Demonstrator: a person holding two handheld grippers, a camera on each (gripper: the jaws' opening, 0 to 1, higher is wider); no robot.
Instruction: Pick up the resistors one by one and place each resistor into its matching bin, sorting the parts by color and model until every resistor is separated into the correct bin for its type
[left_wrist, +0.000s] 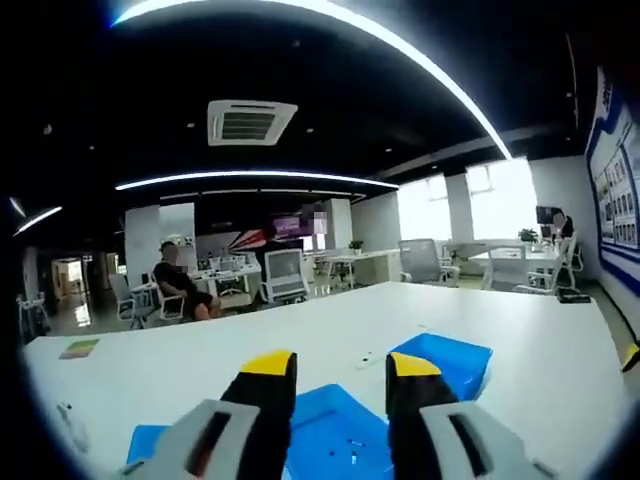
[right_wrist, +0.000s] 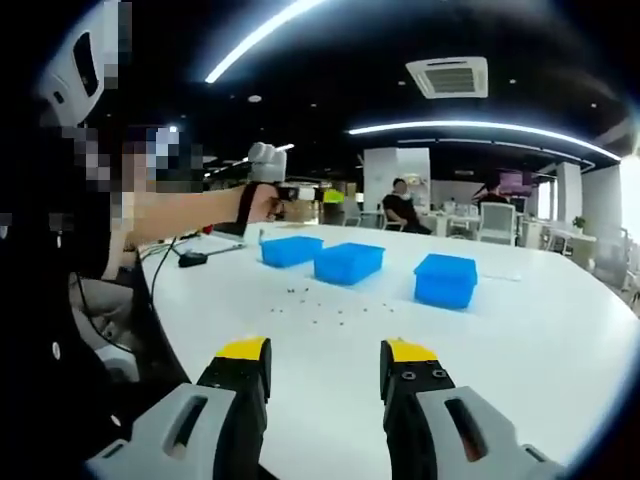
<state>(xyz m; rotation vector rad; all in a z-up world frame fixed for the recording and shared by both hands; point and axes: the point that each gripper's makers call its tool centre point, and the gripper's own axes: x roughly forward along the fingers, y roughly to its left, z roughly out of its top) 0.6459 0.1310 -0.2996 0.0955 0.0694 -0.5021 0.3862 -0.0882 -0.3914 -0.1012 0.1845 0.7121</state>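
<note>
Three blue bins on white table, resistors scattered nearby; left gripper and right gripper both spread, empty.

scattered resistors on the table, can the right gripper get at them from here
Probably yes. The right gripper is open and empty, and only bare white table lies between it and the resistors scattered short of the blue bins.

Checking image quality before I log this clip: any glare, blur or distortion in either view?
Left gripper view: windows blown out white, ceiling dark, light strips bent by the fisheye, table bright. Right gripper view: bins sharp enough, resistors mere specks, own claw soft at the bottom edge.
</note>
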